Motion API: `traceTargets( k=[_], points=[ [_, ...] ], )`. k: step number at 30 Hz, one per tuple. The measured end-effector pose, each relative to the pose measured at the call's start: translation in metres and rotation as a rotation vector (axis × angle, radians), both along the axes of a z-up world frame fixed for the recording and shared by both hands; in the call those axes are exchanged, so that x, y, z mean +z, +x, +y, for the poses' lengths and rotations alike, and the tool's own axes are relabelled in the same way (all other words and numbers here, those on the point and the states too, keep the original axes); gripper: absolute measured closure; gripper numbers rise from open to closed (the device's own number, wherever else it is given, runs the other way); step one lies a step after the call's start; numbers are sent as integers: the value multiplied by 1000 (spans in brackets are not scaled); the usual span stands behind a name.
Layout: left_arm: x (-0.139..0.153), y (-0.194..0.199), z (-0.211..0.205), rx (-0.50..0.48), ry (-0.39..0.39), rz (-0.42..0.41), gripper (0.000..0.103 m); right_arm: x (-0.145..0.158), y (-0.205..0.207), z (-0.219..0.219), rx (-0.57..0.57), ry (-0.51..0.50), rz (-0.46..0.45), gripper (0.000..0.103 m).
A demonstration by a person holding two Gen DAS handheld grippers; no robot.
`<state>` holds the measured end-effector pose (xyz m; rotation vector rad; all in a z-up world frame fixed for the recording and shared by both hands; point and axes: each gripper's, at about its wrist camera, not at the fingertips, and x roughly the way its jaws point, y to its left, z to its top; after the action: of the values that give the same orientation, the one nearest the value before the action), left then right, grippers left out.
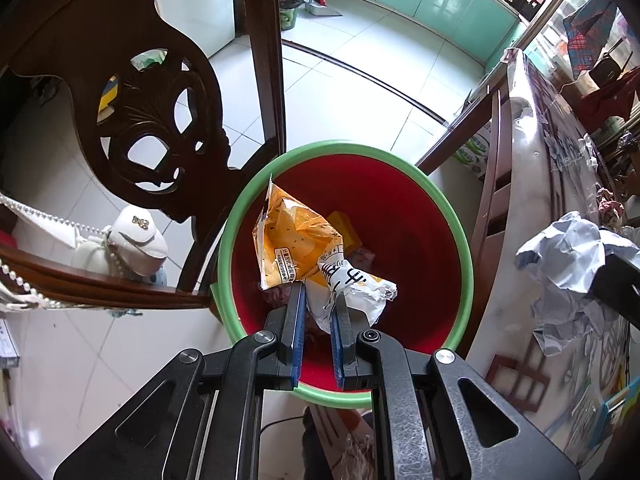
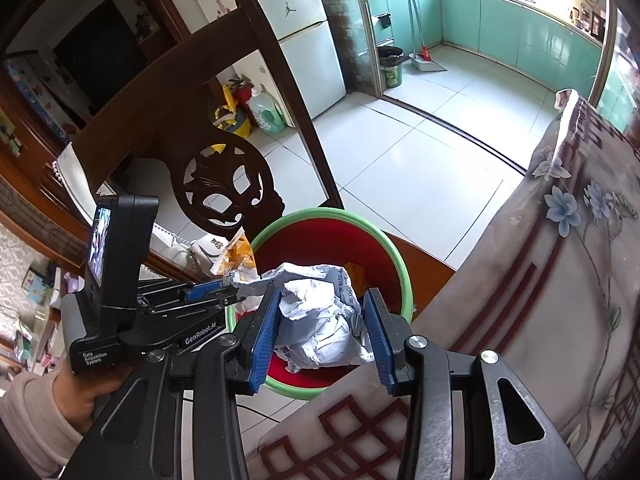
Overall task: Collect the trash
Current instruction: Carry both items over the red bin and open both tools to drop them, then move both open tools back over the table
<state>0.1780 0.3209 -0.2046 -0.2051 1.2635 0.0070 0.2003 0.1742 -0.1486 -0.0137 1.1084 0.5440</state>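
Bright window daylight, floor glare, fisheye warping.

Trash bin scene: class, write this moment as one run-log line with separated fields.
left gripper: shut on orange-and-white wrapper | right gripper: shut on crumpled paper | both over red bin | neither dropped yet

Home, dining area opening onto kitchen: carved wooden chair (image 2: 224, 184), floral-cloth surface (image 2: 568, 280), white fridge (image 2: 296, 40), mint-green cabinets (image 2: 520, 36), tiled floor (image 2: 420, 140), broom (image 2: 420, 40).
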Motion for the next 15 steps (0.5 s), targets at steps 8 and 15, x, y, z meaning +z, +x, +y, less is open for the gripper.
traceTargets(
  k=[8, 15],
  points=[
    [6, -4, 1, 36, 14, -23, 35, 7, -2, -1, -2, 39, -22, 51],
    [21, -20, 3, 67, 20, -57, 33, 20, -14, -11, -19, 76, -47, 51]
  ],
)
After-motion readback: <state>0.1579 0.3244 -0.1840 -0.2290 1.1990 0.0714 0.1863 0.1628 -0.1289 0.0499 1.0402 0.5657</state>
